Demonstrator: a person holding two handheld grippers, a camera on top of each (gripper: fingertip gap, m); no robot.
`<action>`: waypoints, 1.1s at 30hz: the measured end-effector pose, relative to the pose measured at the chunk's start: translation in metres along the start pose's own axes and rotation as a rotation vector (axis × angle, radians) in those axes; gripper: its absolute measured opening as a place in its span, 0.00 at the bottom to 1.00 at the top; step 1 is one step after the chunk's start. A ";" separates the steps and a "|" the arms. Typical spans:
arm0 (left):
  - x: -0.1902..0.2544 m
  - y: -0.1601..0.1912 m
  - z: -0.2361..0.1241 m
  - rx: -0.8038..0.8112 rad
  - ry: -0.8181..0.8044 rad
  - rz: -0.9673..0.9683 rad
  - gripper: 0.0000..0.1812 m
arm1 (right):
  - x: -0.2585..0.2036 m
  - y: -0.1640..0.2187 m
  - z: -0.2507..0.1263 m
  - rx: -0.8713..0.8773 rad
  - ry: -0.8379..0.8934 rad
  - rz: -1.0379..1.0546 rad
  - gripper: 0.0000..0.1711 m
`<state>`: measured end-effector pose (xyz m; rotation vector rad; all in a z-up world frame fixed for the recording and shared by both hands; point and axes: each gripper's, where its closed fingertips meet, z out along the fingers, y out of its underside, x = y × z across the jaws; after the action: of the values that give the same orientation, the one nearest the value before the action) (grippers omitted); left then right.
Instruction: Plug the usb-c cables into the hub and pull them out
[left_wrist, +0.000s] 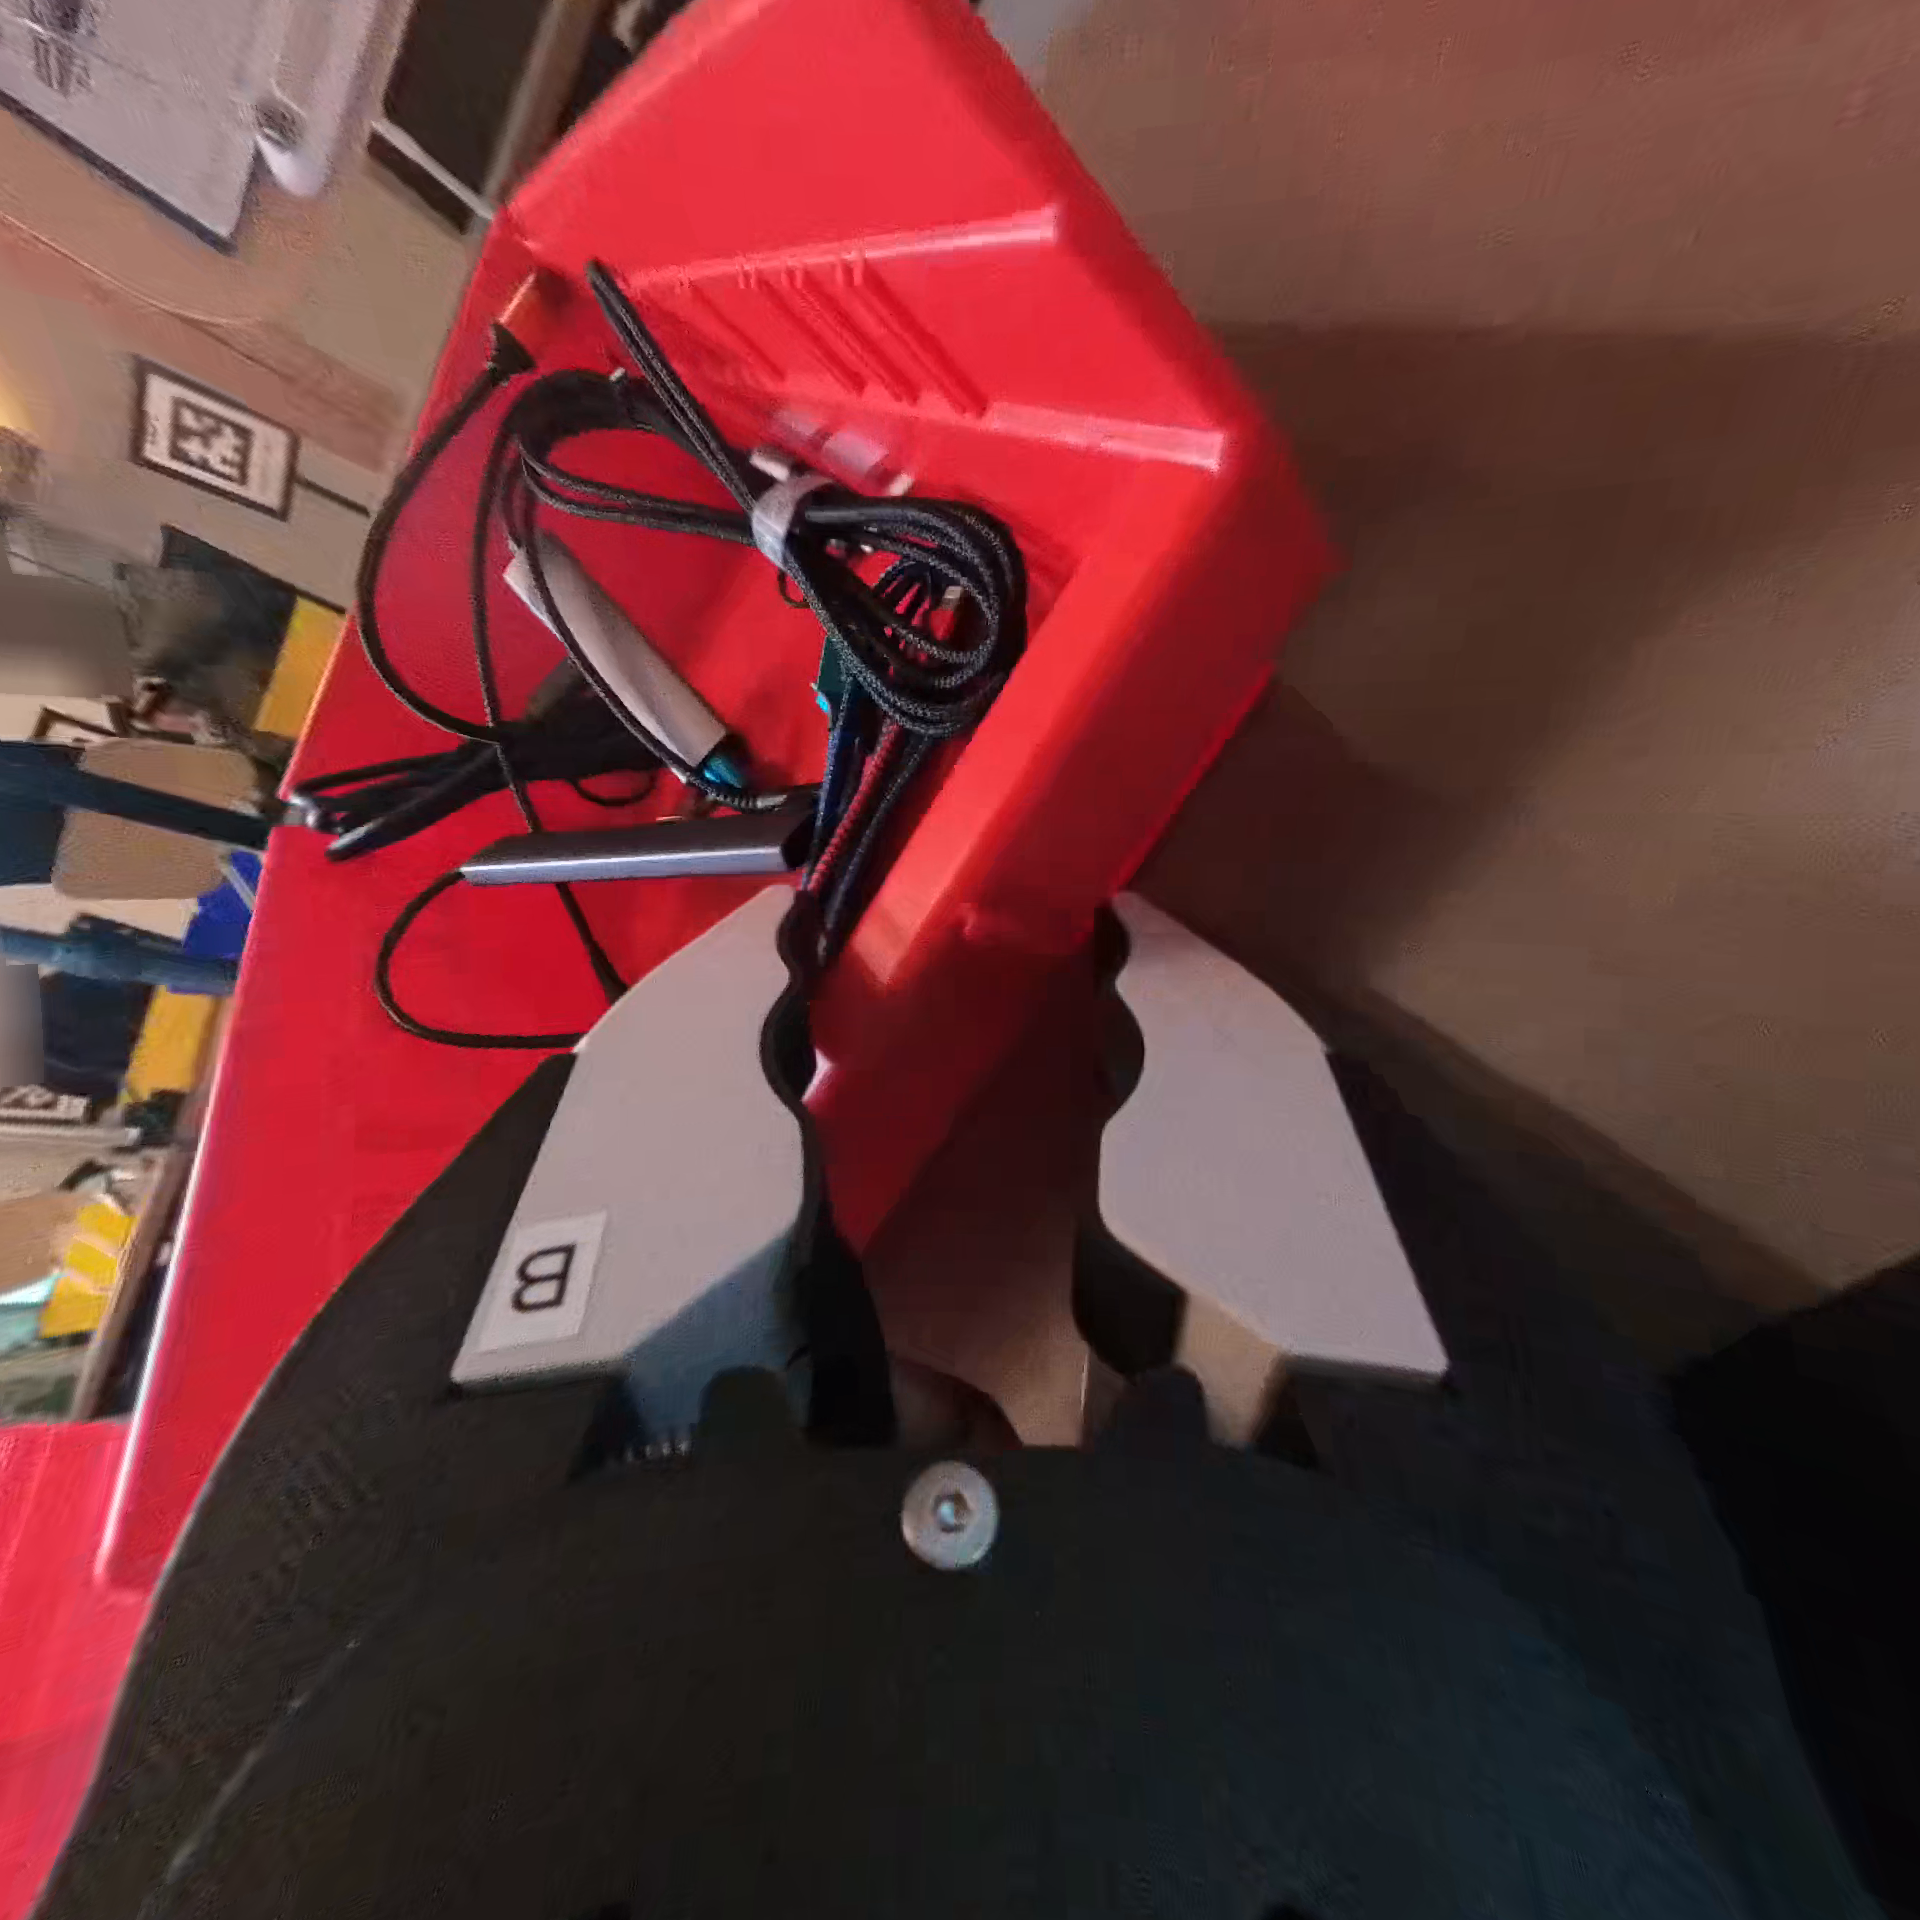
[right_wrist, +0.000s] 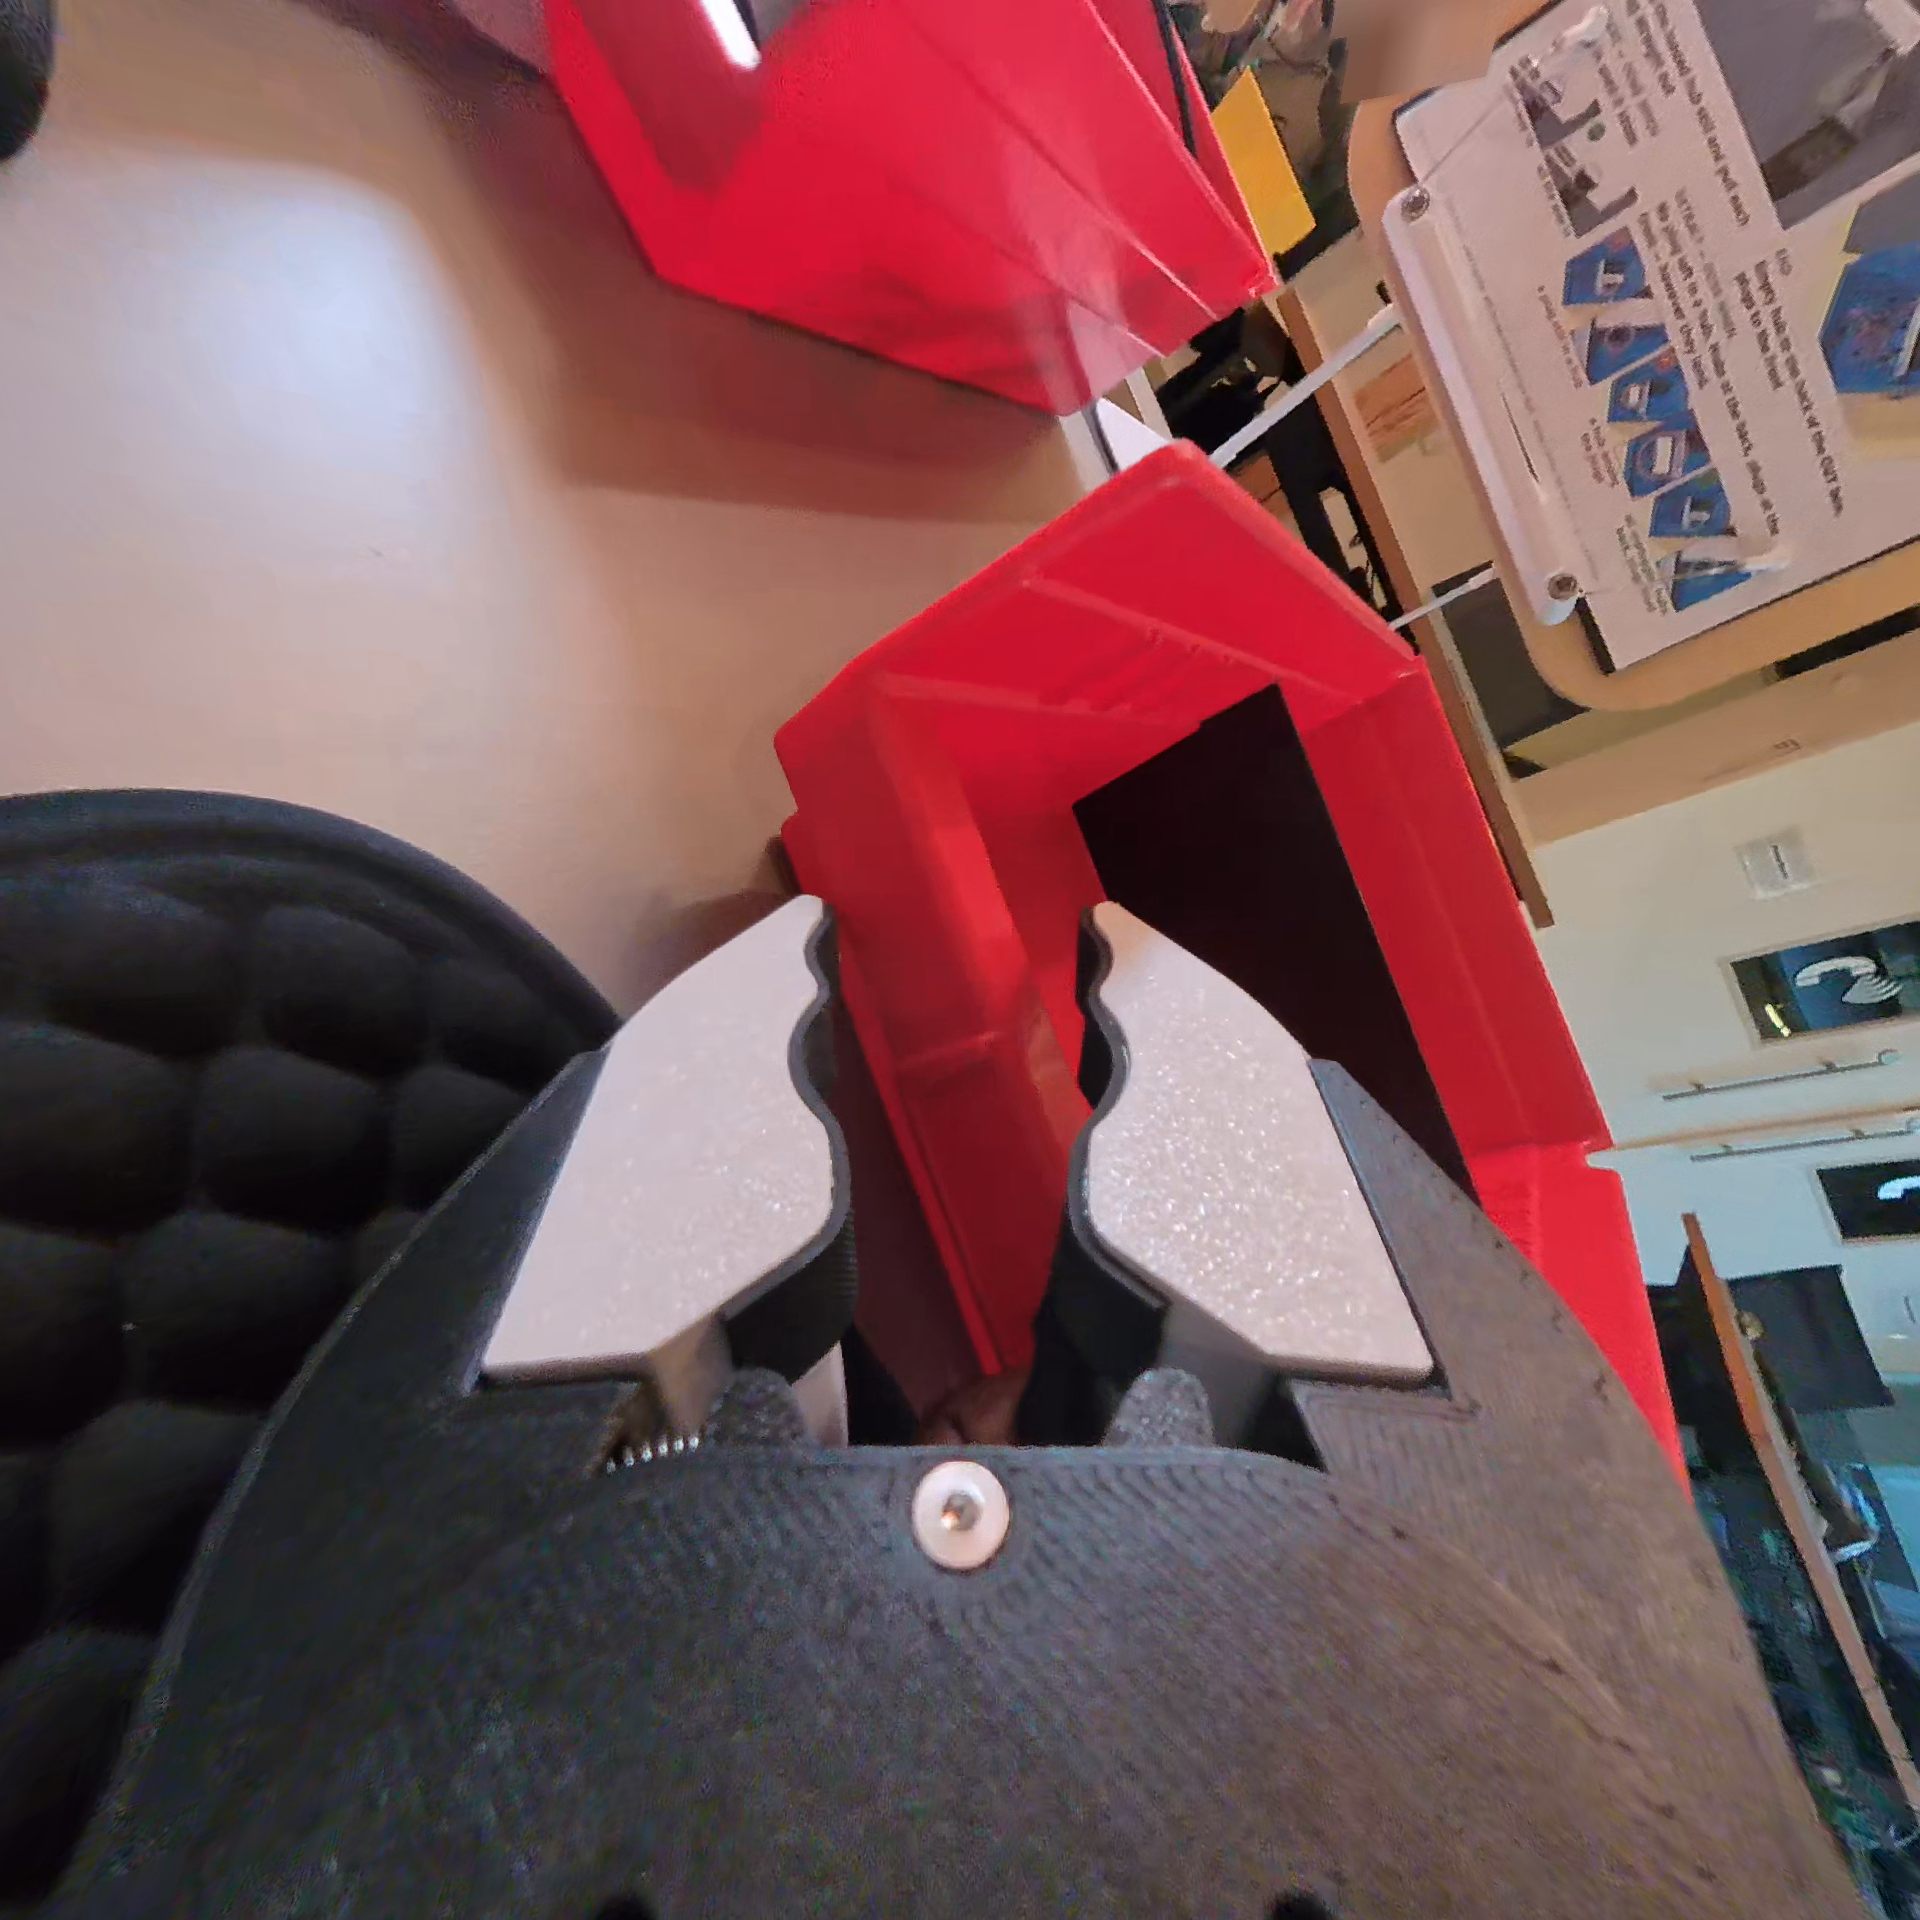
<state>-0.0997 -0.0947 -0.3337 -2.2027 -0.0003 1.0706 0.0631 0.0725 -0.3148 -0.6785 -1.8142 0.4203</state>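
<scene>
In the left wrist view a red bin stands tilted over the tan table. It holds a slim grey hub, a silver adapter with a blue end and a tangle of black braided cables. My left gripper is shut on this bin's near wall, one finger inside and one outside. In the right wrist view my right gripper is shut on the wall of a second red bin with a dark floor; no cables show in it.
Another red bin, blurred, lies farther off on the tan table. A black padded object is at the left. An instruction sheet on a white stand is at the table's far edge. A marker tag hangs behind. The left gripper's tips are roughly 25 centimeters from the right gripper's.
</scene>
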 end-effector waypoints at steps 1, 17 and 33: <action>-0.001 0.004 -0.003 0.006 0.018 -0.011 0.29 | 0.001 0.001 0.001 -0.008 -0.003 0.011 0.26; -0.023 0.072 -0.051 -0.149 0.087 -0.012 0.28 | 0.057 0.108 -0.024 -0.417 -0.024 0.043 0.24; -0.034 0.151 -0.141 -0.238 0.012 0.066 0.25 | 0.052 0.181 -0.156 -0.589 -0.094 0.050 0.23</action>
<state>-0.0659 -0.3014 -0.3359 -2.4364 -0.0529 1.1432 0.2420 0.2386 -0.3297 -1.1206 -2.0270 -0.0659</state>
